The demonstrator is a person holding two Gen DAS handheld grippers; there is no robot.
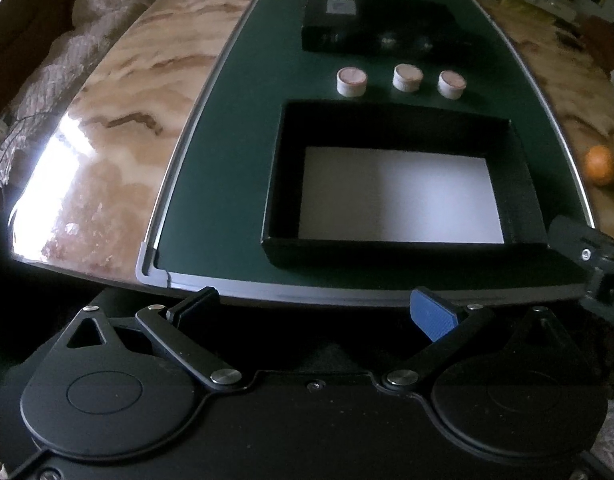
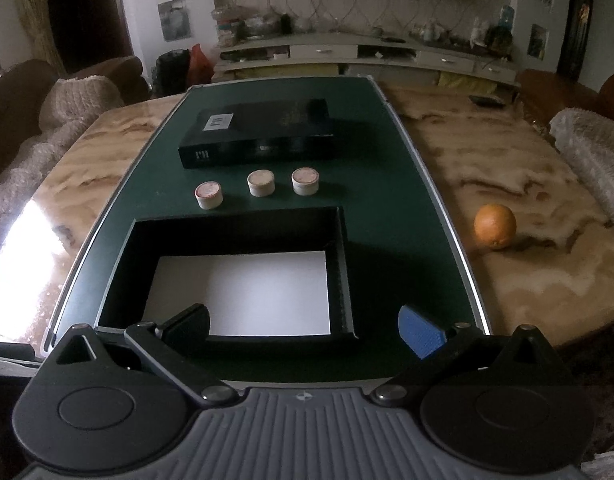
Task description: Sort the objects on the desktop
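Black and splayed wide, the left gripper hovers level at the green mat's near edge, holding nothing. Just beside it, the right gripper hangs equally wide over the open black box. Three small white tubs line up between that box and a closed black case; an orange sits on the marble table.
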